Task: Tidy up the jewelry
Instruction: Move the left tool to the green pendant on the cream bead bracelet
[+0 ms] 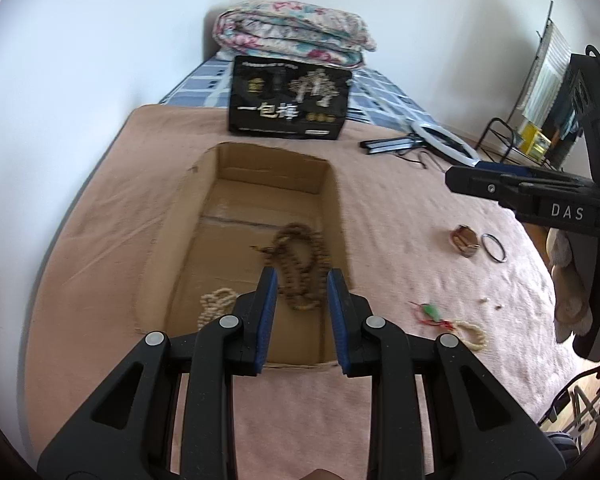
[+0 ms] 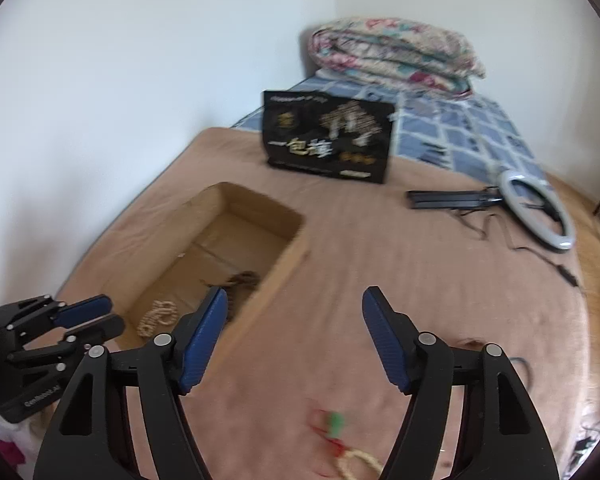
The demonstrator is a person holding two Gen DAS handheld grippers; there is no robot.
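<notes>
An open cardboard box (image 1: 204,216) sits on the pink blanket. In it lie a brown bead necklace (image 1: 300,256) and a cream bead string (image 1: 216,304). My left gripper (image 1: 301,276) hangs above the box's near end, jaws open, nothing pressed between them. To the right on the blanket are a wooden bangle (image 1: 465,240), a dark ring (image 1: 493,247) and a cream bracelet with a green pendant (image 1: 471,332). My right gripper (image 2: 296,294) stands open and empty over the blanket beside the box (image 2: 284,276), above that cream bracelet (image 2: 357,460).
A black printed bag (image 1: 290,96) stands behind the box, with a folded floral quilt (image 1: 296,32) further back. A ring light (image 1: 447,140) and a black folded stand (image 1: 387,145) lie at the back right. A white wall runs along the left.
</notes>
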